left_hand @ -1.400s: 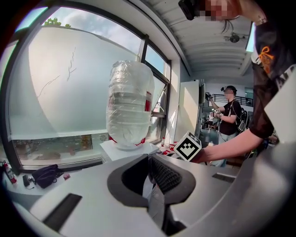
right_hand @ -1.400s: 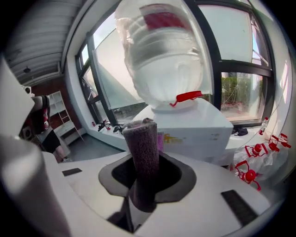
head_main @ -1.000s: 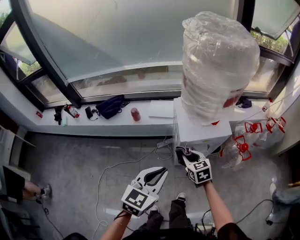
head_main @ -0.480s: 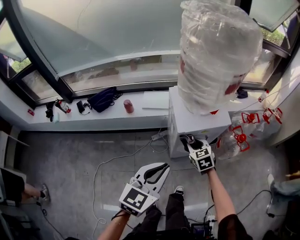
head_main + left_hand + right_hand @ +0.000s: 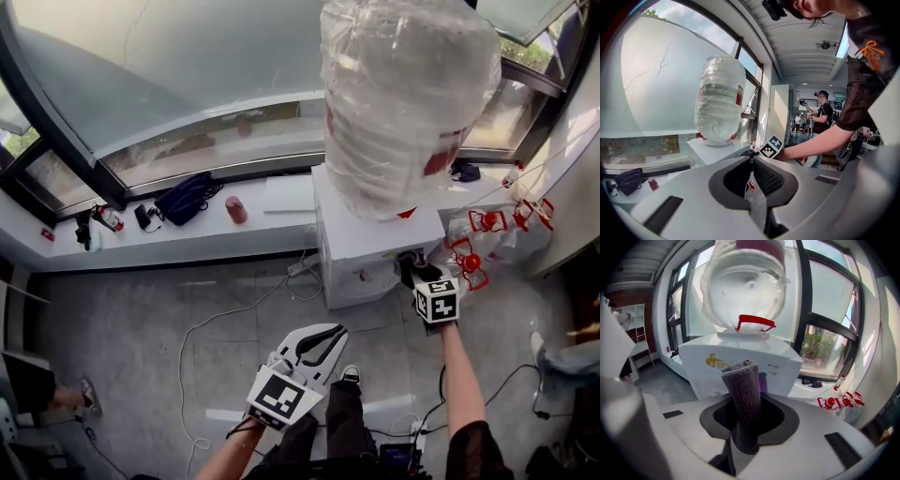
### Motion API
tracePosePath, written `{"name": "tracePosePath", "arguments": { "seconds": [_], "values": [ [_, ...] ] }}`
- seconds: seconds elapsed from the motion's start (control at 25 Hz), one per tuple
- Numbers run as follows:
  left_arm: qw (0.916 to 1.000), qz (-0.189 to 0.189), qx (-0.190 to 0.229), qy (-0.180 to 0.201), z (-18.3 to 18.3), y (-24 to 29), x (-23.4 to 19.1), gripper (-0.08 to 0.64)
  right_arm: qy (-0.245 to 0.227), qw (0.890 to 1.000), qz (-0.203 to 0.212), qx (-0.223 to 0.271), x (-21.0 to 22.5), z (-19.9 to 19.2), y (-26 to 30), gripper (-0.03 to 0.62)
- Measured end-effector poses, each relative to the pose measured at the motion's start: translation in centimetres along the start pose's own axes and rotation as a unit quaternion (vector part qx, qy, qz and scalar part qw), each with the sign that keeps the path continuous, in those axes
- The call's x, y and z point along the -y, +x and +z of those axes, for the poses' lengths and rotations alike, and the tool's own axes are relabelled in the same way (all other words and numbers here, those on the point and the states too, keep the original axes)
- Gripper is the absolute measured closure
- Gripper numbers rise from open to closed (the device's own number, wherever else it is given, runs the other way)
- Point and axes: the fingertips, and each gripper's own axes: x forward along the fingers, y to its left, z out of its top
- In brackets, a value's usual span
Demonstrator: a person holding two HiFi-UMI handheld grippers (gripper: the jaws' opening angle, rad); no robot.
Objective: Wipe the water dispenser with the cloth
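Note:
The white water dispenser (image 5: 370,246) stands against the window ledge, carrying a large plastic-wrapped bottle (image 5: 405,103). My right gripper (image 5: 414,270) is shut on a dark grey cloth (image 5: 409,258) right at the dispenser's front right corner. In the right gripper view the rolled cloth (image 5: 744,380) sticks up between the jaws, with the dispenser's front (image 5: 717,369) just beyond; whether they touch is unclear. My left gripper (image 5: 323,336) hangs low over the floor in front of the dispenser, shut and empty. Its own view shows the bottle (image 5: 719,98) and the right gripper's marker cube (image 5: 771,146).
On the window ledge (image 5: 169,242) lie a dark bag (image 5: 183,199), a red cup (image 5: 235,208) and a white flat board (image 5: 289,193). Empty bottles with red handles (image 5: 487,225) crowd the dispenser's right side. Cables (image 5: 211,323) trail across the grey floor.
My right gripper has carried the cloth rightward and up along the dispenser's front to its right corner. The left gripper has stayed low and shut.

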Motion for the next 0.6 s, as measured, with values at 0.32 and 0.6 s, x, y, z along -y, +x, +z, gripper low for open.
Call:
{"name": "tracePosePath", "arguments": {
  "seconds": [0.32, 0.6],
  "values": [
    [0.9993, -0.011, -0.032, 0.012, -1.5, 2.1, 0.9, 0.529, 0.028, 0.999, -0.043, 0.002, 7.5, -1.5, -0.7, 0.486],
    [0.9994, -0.008, -0.034, 0.002, -3.3, 4.5, 0.3, 0.529, 0.008, 0.999, -0.042, -0.002, 7.1, -3.8, -0.8, 0.485]
  ]
}}
